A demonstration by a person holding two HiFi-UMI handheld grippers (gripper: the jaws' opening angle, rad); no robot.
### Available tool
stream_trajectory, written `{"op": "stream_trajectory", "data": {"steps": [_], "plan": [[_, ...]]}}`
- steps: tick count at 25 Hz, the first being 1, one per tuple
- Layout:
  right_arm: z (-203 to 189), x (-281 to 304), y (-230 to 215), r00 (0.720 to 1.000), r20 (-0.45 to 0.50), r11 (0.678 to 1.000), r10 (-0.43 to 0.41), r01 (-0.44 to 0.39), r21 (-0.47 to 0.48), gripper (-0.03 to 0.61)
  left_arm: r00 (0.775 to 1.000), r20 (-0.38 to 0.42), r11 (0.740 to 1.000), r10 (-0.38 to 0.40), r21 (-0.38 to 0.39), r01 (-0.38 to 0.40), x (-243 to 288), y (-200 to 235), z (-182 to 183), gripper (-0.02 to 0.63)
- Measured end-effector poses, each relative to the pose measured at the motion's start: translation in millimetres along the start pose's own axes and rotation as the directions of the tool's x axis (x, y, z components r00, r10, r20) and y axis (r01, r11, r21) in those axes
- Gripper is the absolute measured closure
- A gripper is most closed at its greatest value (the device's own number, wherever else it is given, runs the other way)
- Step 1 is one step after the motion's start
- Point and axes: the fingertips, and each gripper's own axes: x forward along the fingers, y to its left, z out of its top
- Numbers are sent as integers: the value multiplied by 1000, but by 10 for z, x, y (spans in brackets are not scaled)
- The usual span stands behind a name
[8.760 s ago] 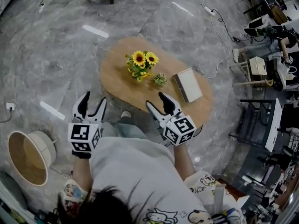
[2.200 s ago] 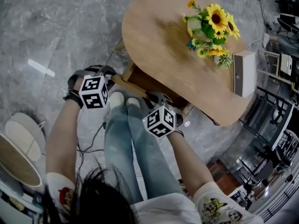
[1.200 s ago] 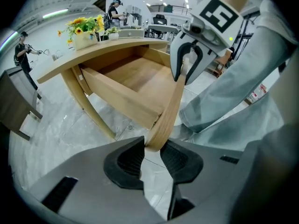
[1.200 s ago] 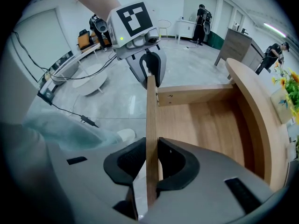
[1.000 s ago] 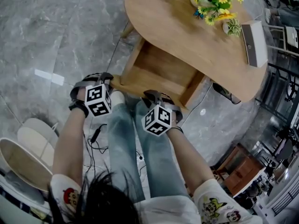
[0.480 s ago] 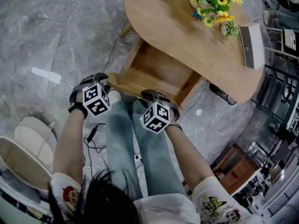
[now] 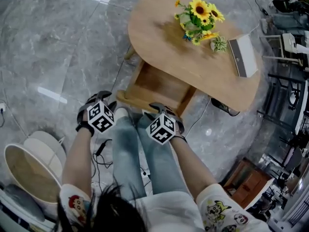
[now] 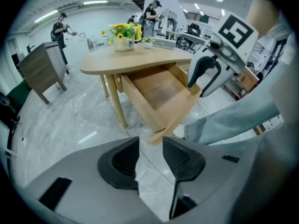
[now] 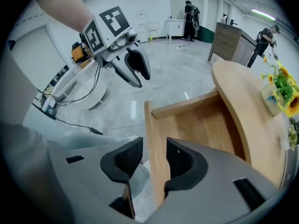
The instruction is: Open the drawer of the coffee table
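The grey stone floor (image 7: pixel 53 42) lies wide and bare off the left end of the coffee table (image 7: pixel 159 37). Off its right end stand dark racks and desks (image 7: pixel 285 95), well apart from the top.

The drawer (image 7: pixel 161 83) stands pulled well out from under the near long edge of the worktop, its wooden bottom bare. The person's legs (image 7: pixel 130 149) are just in front of its front board, so little room is left on that side. A round basket (image 7: pixel 24 170) sits on the floor well to the left of the near edge, and a dark cable (image 7: pixel 101 146) lies between it and the legs.

On the worktop, a white box (image 7: pixel 243 56) lies toward the far right end, with a pot of sunflowers (image 7: pixel 199 14) just beside it along the far edge.

Each gripper's cube shows black-and-white square markers.

The right gripper (image 9: pixel 153 148) has its jaws closed narrowly on the drawer's front board, one pad against each face, toward the board's right end. The left gripper (image 8: pixel 150 146) hangs beside the drawer's near left corner, apart from it, its jaws a narrow gap apart with only floor between them.
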Motion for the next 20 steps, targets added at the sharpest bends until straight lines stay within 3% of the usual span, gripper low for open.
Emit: {"op": "stream_trajectory", "data": {"steps": [6,11,17,20], "plan": [[262,-703,-59,996,54,995,-64,59,85,453,995,77,994,57,-99,-49,-704,-74,317,480],[627,-1432,-268,974,159,980,-158,135,145,453,969,190,970,157,-214,-115,-1405,2,698,480],[1102,-2450,-447,907,342,966,-245,197,169,453,895,340,927,288,-332,-173,-2344,34,1287,480],[1397,-3106,-487,837,475,960,-271,197,201,453,840,408,911,358,-349,-219,-2919,10,1544,480]]}}
